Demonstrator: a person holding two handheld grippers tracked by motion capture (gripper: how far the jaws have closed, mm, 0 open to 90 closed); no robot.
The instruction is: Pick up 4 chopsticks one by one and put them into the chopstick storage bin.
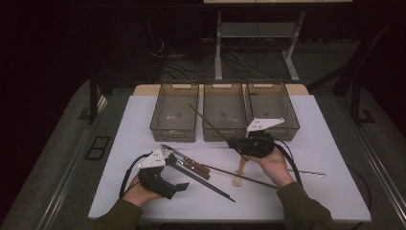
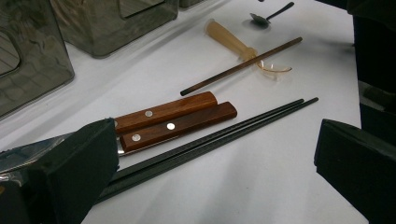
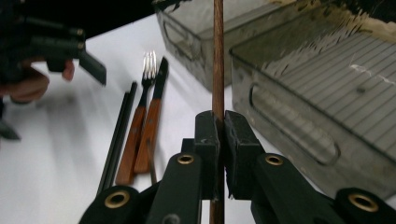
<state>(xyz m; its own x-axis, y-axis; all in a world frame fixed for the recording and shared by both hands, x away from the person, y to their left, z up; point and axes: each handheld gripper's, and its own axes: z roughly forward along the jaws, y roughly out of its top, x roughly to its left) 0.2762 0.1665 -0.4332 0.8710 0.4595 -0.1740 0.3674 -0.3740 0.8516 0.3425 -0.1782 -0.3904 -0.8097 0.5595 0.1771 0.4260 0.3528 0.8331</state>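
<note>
**Brown stick pinched and lifted**

Right gripper (image 3: 217, 133): pinching a brown stick (image 3: 218, 56), held above the table (image 1: 330, 158), pointing toward the middle bin (image 1: 224, 117). Left gripper (image 2: 215, 172): spread wide, empty, beside black chopsticks (image 2: 219, 137) and two wooden-handled pieces (image 2: 175, 119).

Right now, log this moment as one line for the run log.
right gripper: shut on brown chopstick, lifted near bins | left gripper: open by wooden-handled cutlery, black chopsticks

right tool (image 1: 233, 142) gripping a brown chopstick (image 1: 207, 123), lifting it before the middle bin (image 1: 224, 111) | left tool (image 1: 173, 164) resting beside knife and fork (image 1: 189, 163) on the counter (image 1: 325, 191)
</note>
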